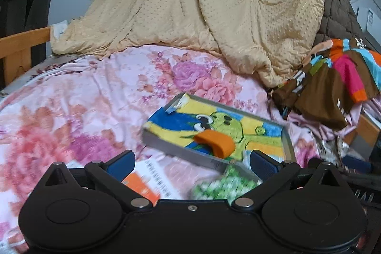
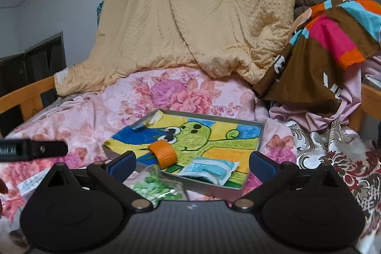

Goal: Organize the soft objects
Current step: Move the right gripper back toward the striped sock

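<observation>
Both the left gripper (image 1: 191,160) and right gripper (image 2: 192,160) hover wide open and empty over the floral bed (image 2: 78,111), so approach the tray (image 2: 260,135) low, where the blue-striped soft pack (image 2: 209,170) lies beside the orange roll (image 2: 163,152), pinching its middle gently.

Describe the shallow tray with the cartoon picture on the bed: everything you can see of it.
The tray is a shallow grey rectangle with low walls, seemingly metal or card. A cartoon of a green creature on blue and yellow covers its floor. It lies slightly tilted on the floral bedsheet, ahead of both open grippers. Inside it are an orange cap on its side and a white-and-blue soft pack near the front wall. A clear bag of green pieces rests against its near corner.
</observation>
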The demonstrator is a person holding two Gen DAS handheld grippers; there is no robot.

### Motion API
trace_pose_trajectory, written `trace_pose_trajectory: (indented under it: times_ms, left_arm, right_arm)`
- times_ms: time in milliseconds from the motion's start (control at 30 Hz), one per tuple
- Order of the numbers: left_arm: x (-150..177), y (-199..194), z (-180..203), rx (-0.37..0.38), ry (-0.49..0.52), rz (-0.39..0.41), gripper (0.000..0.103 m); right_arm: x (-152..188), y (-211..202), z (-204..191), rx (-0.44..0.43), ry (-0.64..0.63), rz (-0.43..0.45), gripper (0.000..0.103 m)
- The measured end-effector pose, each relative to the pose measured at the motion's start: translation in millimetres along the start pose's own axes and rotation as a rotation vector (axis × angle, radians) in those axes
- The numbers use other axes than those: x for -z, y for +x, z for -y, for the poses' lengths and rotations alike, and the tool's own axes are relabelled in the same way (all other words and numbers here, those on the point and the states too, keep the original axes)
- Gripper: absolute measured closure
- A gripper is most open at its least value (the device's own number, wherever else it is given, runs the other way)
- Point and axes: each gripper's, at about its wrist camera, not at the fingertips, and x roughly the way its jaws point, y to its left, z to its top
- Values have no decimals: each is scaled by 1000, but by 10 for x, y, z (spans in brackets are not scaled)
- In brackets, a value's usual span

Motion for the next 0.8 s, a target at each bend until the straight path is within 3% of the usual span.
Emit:
trace_pose_trajectory:
  times_ms: [367, 533, 800]
  left_arm:
    - [330, -614, -367, -8, 8, -20, 1]
    - [494, -804, -517, -9, 3, -60, 1]
    - [768, -1059, -574, 40, 79, -95, 1]
  right_arm:
    - [269, -624, -308, -34, -4, 29, 0]
    - [414, -797, -393, -25, 6, 12, 0]
    - [604, -1016, -472, -17, 44, -52, 0]
